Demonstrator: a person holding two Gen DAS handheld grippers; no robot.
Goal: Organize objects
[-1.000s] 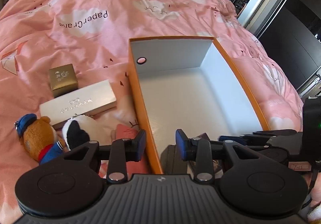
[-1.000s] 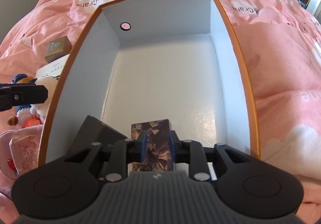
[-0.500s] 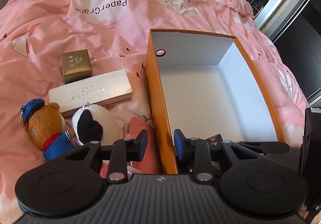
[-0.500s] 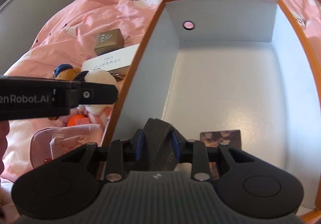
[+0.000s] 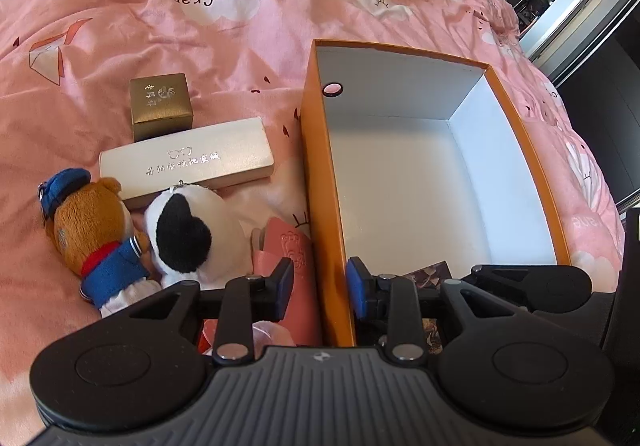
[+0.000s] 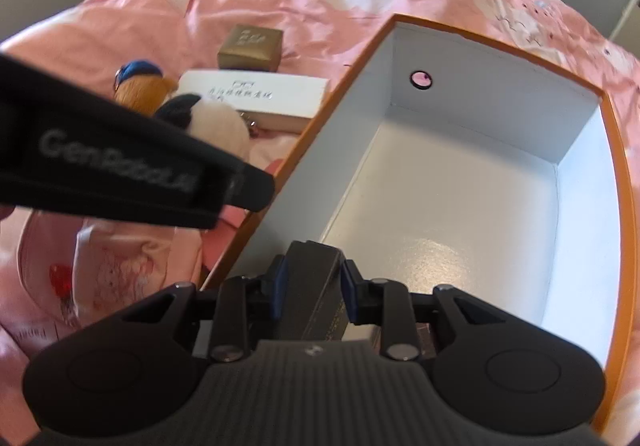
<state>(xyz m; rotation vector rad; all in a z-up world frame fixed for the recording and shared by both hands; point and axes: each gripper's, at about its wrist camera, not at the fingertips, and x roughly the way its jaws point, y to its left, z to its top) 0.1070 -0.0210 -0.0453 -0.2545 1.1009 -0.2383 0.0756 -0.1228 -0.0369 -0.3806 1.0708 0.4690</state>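
An orange box with a white inside (image 5: pixel 320 182) (image 6: pixel 472 206) lies open on the pink bed. My left gripper (image 5: pixel 319 288) is open and straddles the box's near left wall. My right gripper (image 6: pixel 313 284) is inside the box, its pads against a dark box (image 6: pixel 310 294) that stands in the near left corner. A patterned card box (image 5: pixel 430 274) lies flat on the box floor. Left of the box lie a gold cube box (image 5: pixel 160 104) (image 6: pixel 251 46), a long white case (image 5: pixel 186 162) (image 6: pixel 256 94), a brown bear plush (image 5: pixel 86 230), a black-and-white plush (image 5: pixel 188 234) and a pink pouch (image 5: pixel 286 250).
The pink duvet (image 5: pixel 216 6) covers the whole bed. A doorway and dark furniture (image 5: pixel 592 30) stand at the far right. My left gripper's body (image 6: pixel 120 174) crosses the right wrist view above the pink pouch (image 6: pixel 112 266).
My right gripper let go of the patterned card box, swung left and closed around the dark box. My left gripper drifted left along the box wall, staying open.
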